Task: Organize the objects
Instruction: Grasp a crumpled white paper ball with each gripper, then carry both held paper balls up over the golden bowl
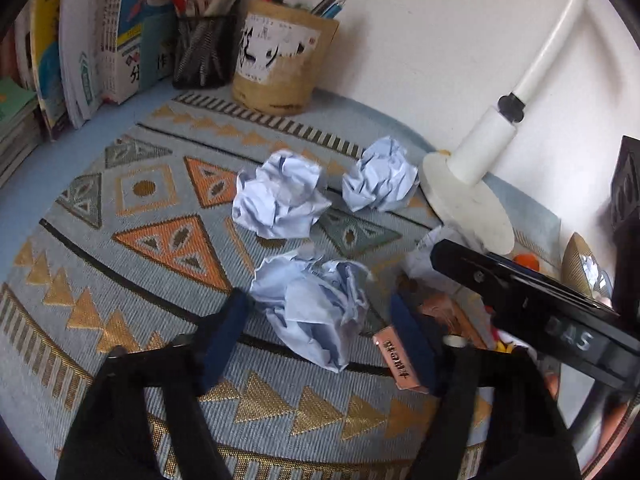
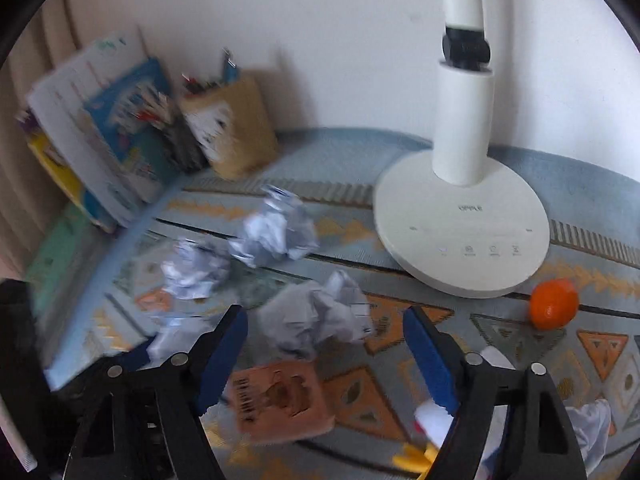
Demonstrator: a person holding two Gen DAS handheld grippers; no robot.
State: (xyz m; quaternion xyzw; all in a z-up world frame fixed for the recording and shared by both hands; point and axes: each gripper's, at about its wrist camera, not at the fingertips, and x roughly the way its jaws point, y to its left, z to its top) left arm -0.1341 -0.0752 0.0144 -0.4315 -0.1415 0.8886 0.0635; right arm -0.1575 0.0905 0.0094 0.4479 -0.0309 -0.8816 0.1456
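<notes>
Through the left wrist camera, I see a crumpled paper ball (image 1: 316, 312) lying on the patterned mat (image 1: 132, 248), directly between the blue pads of the left gripper (image 1: 320, 332). The jaws stand apart; I see a gap between the left pad and the paper, and the right pad is just beside the paper without a clear press. I read this as no grip. Just right of the right pad, a small pink box (image 1: 400, 364) lies against the finger.

Ahead of the left jaws, two more paper balls rest on the mat: one straight ahead (image 1: 280, 200), one ahead and to the right (image 1: 380, 180). Further right stands the white lamp base (image 1: 468, 208). Far ahead, against the wall, I see a tan pen holder (image 1: 284, 64), a black mesh pen cup (image 1: 204, 52) to its left, and upright books (image 1: 100, 40) beyond that. The right gripper's black body (image 1: 532, 292) crosses the right edge of this view.

Through the right wrist camera, which is blurred, the right gripper (image 2: 324, 344) also has its jaws apart. A grey-white paper wad (image 2: 316, 320) lies between the pad tips and slightly ahead; neither pad touches it. Nearer the camera, between the fingers, lies the pink box (image 2: 280, 404). Ahead and left are two further paper balls (image 2: 276, 232) (image 2: 196, 268). Right of the right pad, an orange (image 2: 554, 304) sits just beside the lamp base (image 2: 464, 224).
</notes>
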